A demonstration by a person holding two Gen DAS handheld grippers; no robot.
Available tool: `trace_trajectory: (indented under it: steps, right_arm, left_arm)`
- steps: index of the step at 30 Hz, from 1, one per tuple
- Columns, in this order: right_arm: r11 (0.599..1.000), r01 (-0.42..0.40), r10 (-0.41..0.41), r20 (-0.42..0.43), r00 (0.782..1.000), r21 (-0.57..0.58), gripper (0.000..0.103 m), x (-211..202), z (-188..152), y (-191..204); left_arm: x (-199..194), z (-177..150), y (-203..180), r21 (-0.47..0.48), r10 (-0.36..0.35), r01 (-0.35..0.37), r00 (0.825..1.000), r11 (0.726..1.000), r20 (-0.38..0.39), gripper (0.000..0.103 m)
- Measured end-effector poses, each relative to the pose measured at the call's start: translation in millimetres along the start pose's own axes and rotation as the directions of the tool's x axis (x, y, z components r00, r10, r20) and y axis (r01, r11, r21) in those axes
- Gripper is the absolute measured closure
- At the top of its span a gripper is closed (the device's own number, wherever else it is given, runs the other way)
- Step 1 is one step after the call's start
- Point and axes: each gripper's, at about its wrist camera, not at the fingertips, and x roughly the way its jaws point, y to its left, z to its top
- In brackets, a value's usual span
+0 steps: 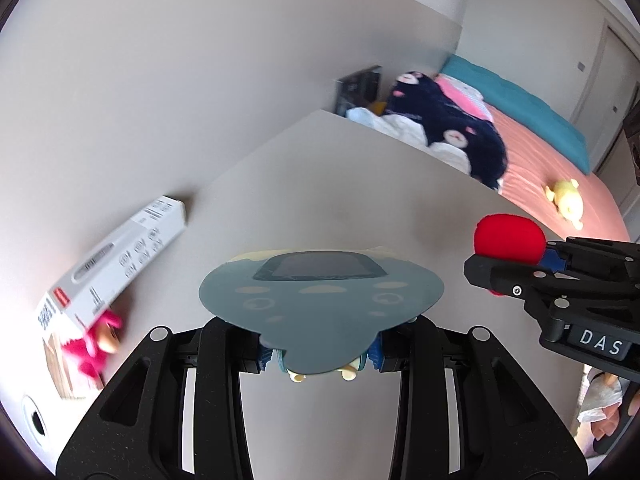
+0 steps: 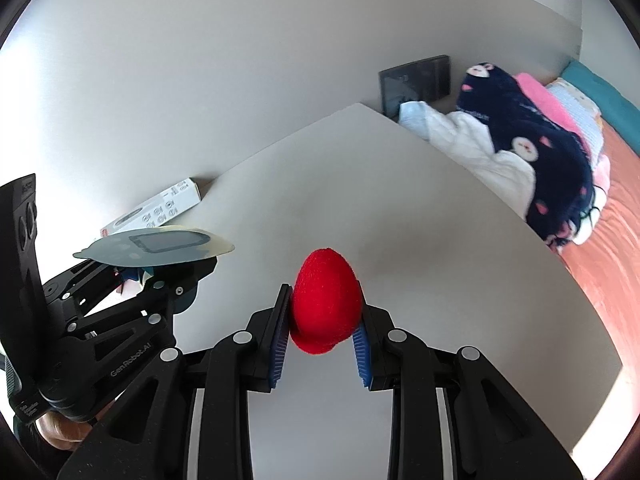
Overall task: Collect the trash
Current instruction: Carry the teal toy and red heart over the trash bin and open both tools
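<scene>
We keep the left gripper (image 1: 320,354) clamped on the toy (image 1: 320,292) and the right gripper (image 2: 322,330) clamped on the red ball (image 2: 326,300), carrying both level above the table (image 2: 440,260).

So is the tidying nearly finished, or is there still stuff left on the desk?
Halfway, it seems. Nothing shows as binned yet. The left gripper holds a grey-blue toy and the right gripper holds a red fuzzy ball. A white box and a pink toy remain on the desk.
</scene>
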Motion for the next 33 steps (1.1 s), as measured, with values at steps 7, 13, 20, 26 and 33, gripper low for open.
trace_trajectory:
  steps: [7,13,20,26,33]
  right_arm:
    - [0.999,0.005,-0.006,0.036,0.999,0.033,0.073,-52.8,-33.3,-30.5]
    - [0.998,0.016,-0.020,0.058,0.998,0.066,0.073,-94.2,-65.6,-66.2]
    - [0.989,0.046,-0.058,0.077,0.995,0.143,0.073,-133.2,-109.7,-119.3]
    - [0.967,0.085,-0.109,0.088,0.990,0.241,0.073,-161.0,-147.1,-167.9]
    - [0.930,0.141,-0.184,0.097,0.978,0.339,0.073,-192.5,-189.3,-215.4]
  left_arm:
    - [-21.6,-12.6,-55.3,0.058,-0.054,0.054,0.999,0.997,-0.003,0.068]
    - [-29.9,-26.6,-108.6,0.112,-0.116,0.118,0.993,0.987,-0.023,0.068]
    - [-30.5,-43.7,-170.9,0.176,-0.182,0.191,0.981,0.966,-0.063,0.068]
    - [-25.7,-56.9,-226.6,0.235,-0.240,0.261,0.964,0.936,-0.113,0.068]
    - [-20.8,-69.2,-296.4,0.336,-0.297,0.339,0.939,0.879,-0.171,0.068]
